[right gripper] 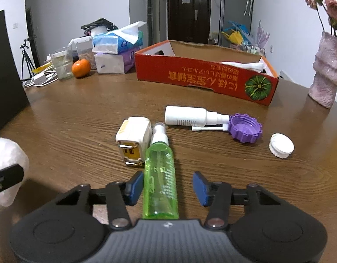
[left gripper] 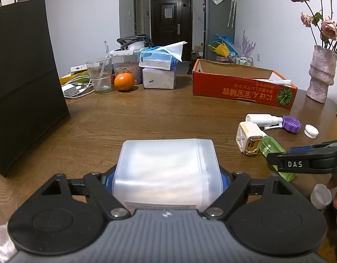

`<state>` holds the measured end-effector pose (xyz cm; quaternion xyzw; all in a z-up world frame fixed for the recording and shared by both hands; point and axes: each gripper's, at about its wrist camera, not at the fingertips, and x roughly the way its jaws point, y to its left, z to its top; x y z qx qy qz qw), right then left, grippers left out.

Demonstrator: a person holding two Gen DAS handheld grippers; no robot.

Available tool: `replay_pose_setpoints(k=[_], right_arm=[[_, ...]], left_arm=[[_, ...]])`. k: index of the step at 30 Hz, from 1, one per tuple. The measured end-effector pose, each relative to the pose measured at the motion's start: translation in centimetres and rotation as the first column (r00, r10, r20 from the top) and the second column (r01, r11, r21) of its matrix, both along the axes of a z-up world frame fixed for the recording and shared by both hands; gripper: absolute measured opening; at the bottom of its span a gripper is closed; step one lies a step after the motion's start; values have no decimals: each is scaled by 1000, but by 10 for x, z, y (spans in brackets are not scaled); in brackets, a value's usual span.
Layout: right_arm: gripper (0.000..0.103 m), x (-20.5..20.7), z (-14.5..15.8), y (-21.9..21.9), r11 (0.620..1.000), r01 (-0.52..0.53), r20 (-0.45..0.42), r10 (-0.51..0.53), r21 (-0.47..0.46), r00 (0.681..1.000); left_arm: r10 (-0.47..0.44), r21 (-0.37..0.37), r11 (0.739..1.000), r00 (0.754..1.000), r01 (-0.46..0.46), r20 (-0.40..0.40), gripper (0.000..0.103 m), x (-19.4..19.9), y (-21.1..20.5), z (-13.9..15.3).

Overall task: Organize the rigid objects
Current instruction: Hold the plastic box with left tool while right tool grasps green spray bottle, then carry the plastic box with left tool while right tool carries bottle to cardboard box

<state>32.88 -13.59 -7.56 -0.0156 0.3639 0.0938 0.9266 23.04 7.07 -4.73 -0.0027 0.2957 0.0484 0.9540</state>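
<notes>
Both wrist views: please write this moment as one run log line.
left gripper: shut on translucent container | right gripper: open around green spray bottle | red box: beyond

Glossy wood-grain table (right gripper: 80, 118), cardboard box (right gripper: 190, 74)

I get soft, even indoor light with faint shadows. The wooden table (left gripper: 129, 118) shows a mild sheen near the red box (right gripper: 203, 76). Fisheye bending curves the walls, corners go black, and the translucent container (left gripper: 166, 171) close to my left lens looks blurry
</notes>
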Motion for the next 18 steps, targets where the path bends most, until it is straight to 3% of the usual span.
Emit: replay_pose_setpoints(k=[4,6,18], right_arm=[[41,9,-3,2,1000,2,-24,-2,12,1000],[31,12,-4,3,1000,1,-36,-1,16,999],[30,11,-3,-1,1000,4,-26,-3,23,1000]], left_arm=[[3,0,1000,1000,-3,-2,83,4,0,0],[5,-1,1000,1000,-5,-2,83,5,0,1],[24,3,1000,1000,-24,8,83,12,-2,9]])
